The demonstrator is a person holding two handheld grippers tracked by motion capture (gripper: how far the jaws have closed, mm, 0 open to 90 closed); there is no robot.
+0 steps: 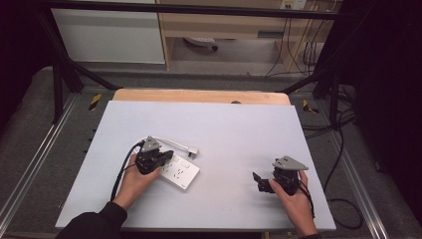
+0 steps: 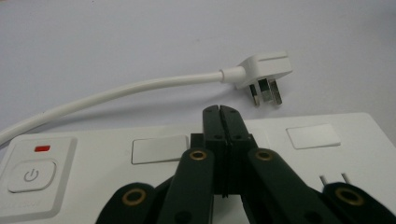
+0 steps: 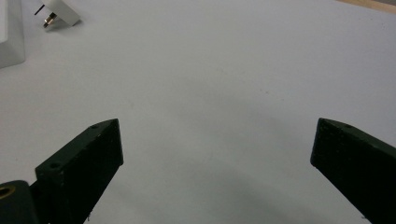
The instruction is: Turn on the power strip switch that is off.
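Left side of the tabletop (image 1: 214,129): a white power strip (image 1: 178,172) lies flat and at an angle, its own cord (image 1: 166,142) looping off the far end to a three-pin plug (image 1: 193,151) that rests loose just beyond the strip, unplugged. The left gripper (image 1: 166,157) sits over the strip's top face, fingers (image 2: 212,128) pressed together with nothing between them. In the left gripper view the closed tips hover or rest on the face between two covered sockets, with the power button (image 2: 31,175) and its red indicator (image 2: 42,149) off to one end. Contact is hard to confirm. Closed like this, the tips suit pinning or prodding the strip rather than grasping.

Centre: bare surface.

Right side: the right gripper (image 1: 260,180) is held low, well apart from the strip, fingers (image 3: 81,165) wide apart and empty, aimed across toward the plug. Likely waiting to take it.
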